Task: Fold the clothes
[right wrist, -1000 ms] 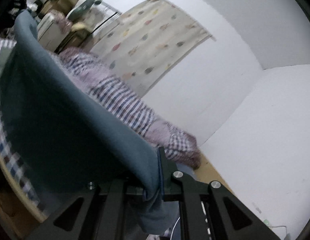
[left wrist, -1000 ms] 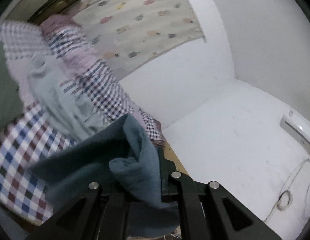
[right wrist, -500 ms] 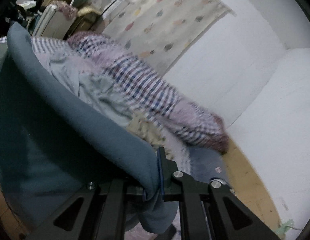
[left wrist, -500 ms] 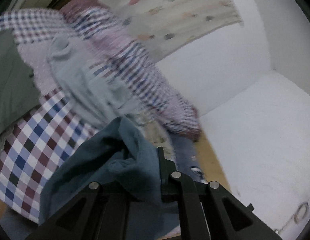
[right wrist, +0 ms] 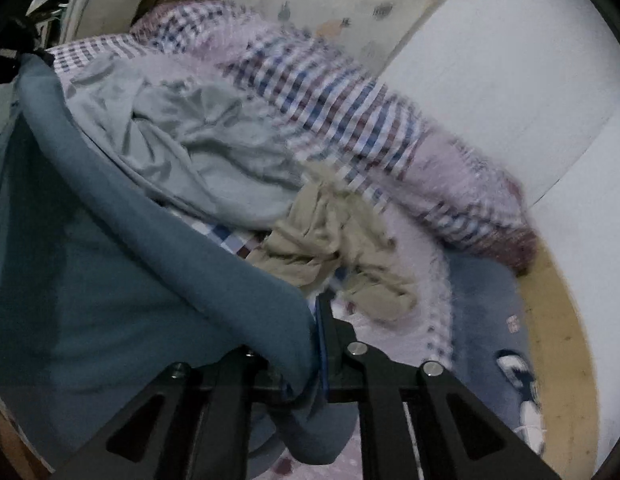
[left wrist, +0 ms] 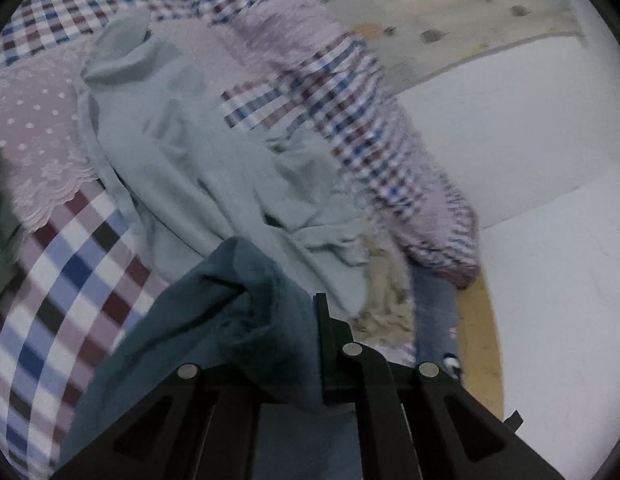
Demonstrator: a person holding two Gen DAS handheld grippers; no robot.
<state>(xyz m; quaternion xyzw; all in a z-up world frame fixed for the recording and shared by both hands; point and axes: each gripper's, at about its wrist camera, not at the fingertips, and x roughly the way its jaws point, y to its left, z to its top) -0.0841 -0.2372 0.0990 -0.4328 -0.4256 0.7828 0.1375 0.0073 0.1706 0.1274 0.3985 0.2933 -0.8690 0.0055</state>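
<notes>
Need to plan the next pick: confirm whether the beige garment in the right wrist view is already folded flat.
No. The beige garment lies crumpled in a heap beside the light grey garment on the checked bedding.

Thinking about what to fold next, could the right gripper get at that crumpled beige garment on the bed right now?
Probably not yet. The right gripper is shut on the teal garment, so it has no free grip. The beige garment itself lies uncovered on top of the bed.

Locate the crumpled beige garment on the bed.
In the right wrist view, the beige garment lies mid-frame on the bed, between the pale grey-green garment and the checked quilt.
</notes>
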